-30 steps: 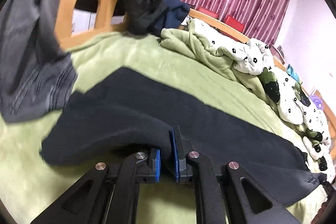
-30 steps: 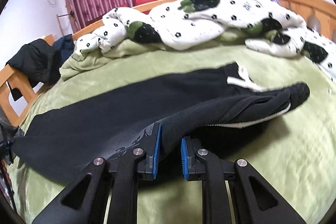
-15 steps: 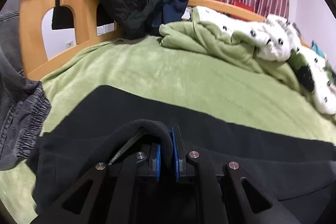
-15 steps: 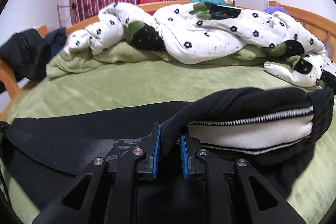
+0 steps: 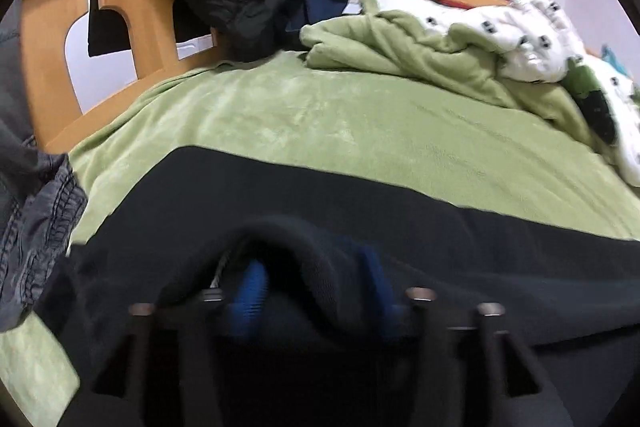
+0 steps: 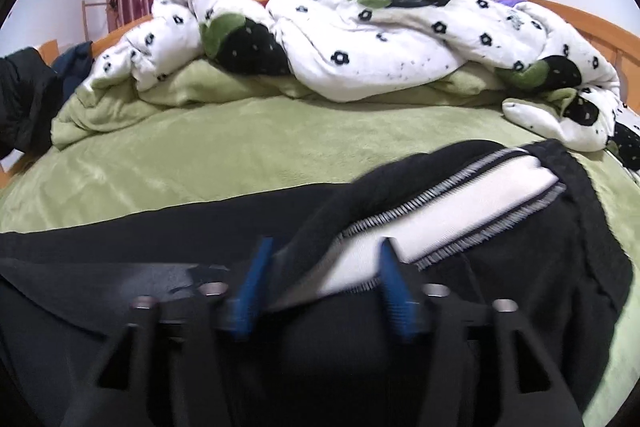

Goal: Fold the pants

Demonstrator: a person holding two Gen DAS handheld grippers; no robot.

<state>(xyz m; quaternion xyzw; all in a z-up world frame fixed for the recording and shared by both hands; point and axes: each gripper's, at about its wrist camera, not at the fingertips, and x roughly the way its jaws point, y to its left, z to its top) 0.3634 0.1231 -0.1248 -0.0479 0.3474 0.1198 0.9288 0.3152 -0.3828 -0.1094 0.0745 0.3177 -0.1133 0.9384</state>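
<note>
A wide bed covered by a soft green fleece blanket (image 5: 320, 123) is seen. On it, long black fleece pants (image 5: 400, 227) are laid flat, one leg folded over the other. A moment ago both edges were pinched tight; now they are being let go. The left gripper (image 5: 316, 291) is opening, with a hump of black cloth standing loose between its blue pads. The right gripper (image 6: 324, 279) is opening too, and the waistband with its white lining (image 6: 460, 203) is no longer squeezed. So the first fold seems done. Farther off, a white flowered quilt (image 6: 360, 43) and a wooden bed frame (image 5: 60, 27) are seen.
</note>
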